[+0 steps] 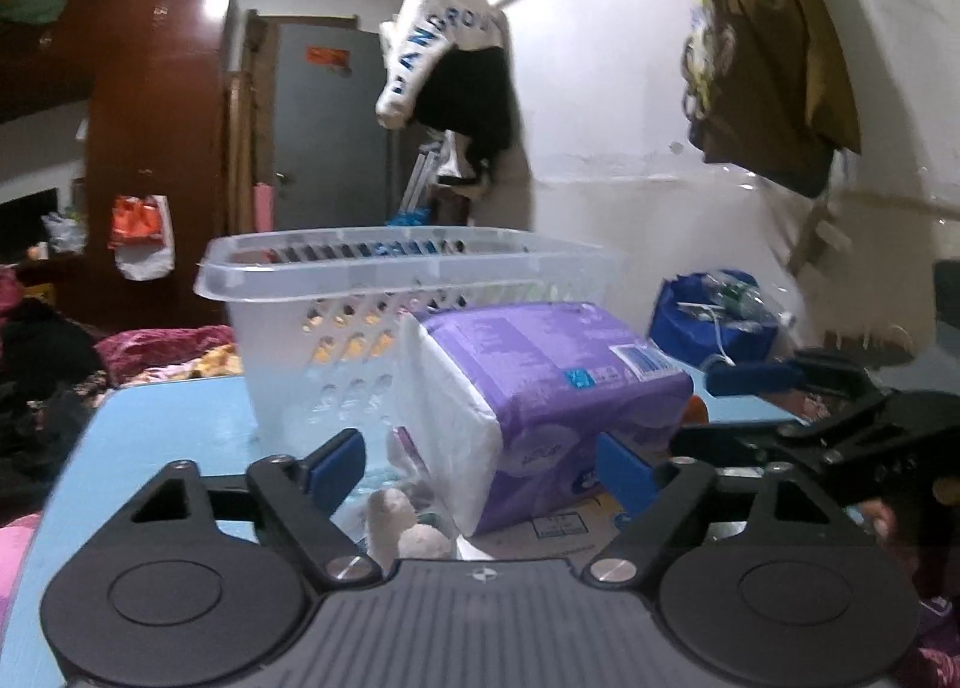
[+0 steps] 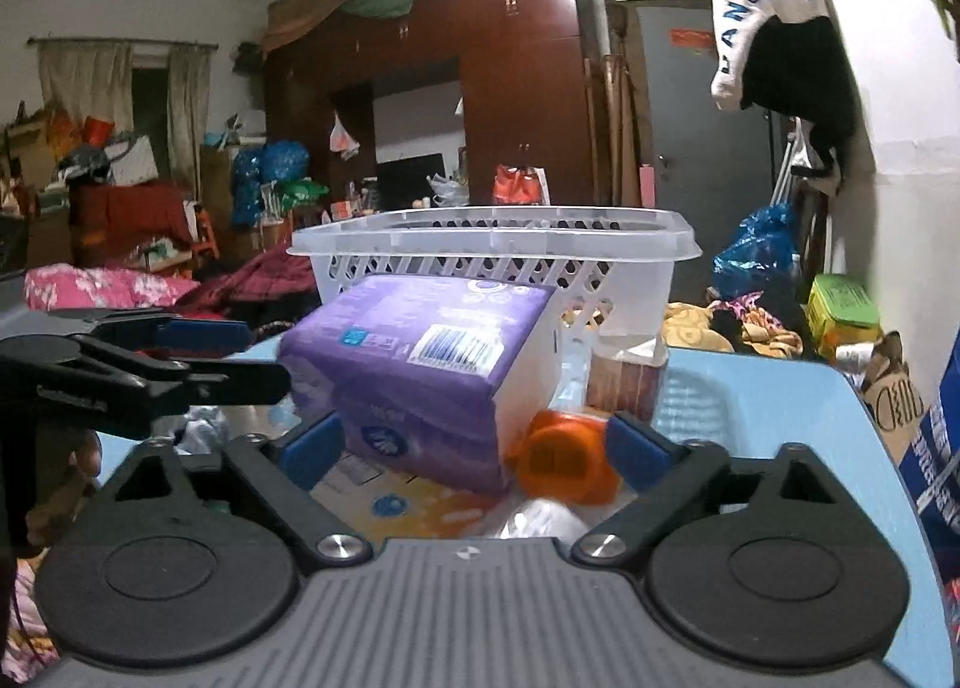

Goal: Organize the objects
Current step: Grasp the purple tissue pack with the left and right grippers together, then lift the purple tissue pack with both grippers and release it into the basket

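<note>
Both claws are seen with fingers spread wide and nothing clamped between them. On the left, the left gripper (image 1: 480,469) is held low over the light blue table (image 1: 180,418), its blue pads (image 1: 336,469) set apart on either side of the purple tissue pack (image 1: 540,388) without touching it. A small pale fuzzy object (image 1: 402,526) is seen on the table just in front of this claw; what it is cannot be told. The tissue pack is found at the middle of the table, lying on a flat printed package (image 2: 384,499) and resting just in front of the clear perforated basket (image 1: 372,292), which stands upright behind it. Toward the right, an orange-capped container (image 2: 564,457) is seen lying on its side, just beside the pack's white end, and a brown-patterned packet (image 2: 627,382) stands behind it, close to the basket wall. The right gripper (image 2: 477,448) is held before these, its pads well apart, with the pack's corner and the orange cap lying between them. At the right edge of the left view, a blue bag (image 1: 714,316) is seen beyond the table.
</note>
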Action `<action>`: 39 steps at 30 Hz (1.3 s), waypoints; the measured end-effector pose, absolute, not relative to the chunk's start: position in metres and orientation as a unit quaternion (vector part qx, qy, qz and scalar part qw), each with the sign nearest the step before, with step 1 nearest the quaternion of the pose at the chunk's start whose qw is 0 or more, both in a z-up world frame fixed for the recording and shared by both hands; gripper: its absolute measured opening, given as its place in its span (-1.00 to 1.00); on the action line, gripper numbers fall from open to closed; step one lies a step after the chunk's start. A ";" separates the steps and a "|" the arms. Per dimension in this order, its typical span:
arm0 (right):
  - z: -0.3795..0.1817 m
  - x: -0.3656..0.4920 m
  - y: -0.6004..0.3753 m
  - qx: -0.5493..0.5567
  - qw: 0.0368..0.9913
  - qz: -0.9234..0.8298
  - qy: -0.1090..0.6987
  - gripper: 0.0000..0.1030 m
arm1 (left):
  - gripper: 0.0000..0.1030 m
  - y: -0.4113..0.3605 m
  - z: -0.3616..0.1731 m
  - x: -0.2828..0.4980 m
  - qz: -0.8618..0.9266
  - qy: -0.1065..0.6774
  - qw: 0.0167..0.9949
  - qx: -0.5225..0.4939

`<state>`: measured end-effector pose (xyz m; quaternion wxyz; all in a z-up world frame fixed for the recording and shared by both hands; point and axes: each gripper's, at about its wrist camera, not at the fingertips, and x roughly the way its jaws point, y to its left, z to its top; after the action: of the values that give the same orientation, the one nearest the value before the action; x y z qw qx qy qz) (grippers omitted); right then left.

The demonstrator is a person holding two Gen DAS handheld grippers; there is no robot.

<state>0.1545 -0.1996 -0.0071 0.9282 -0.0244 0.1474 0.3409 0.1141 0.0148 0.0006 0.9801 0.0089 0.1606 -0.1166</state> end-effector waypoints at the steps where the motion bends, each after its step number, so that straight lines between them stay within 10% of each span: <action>1: -0.008 0.156 -0.199 -0.031 0.928 0.343 0.145 0.73 | 0.57 0.016 0.000 0.116 -0.120 0.160 0.980 0.011; 20: -0.006 0.159 -0.196 -0.081 0.908 0.391 0.127 0.08 | 0.11 0.015 -0.004 0.119 -0.170 0.141 0.974 0.041; 39: 0.105 0.165 -0.189 -0.086 0.925 0.370 0.035 0.04 | 0.07 0.015 0.120 0.139 -0.166 0.066 0.982 0.059</action>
<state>0.1653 -0.1886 0.1046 0.9245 -0.0857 0.0352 0.3697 0.1393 0.0154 0.1198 0.9822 0.0593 0.0660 -0.1656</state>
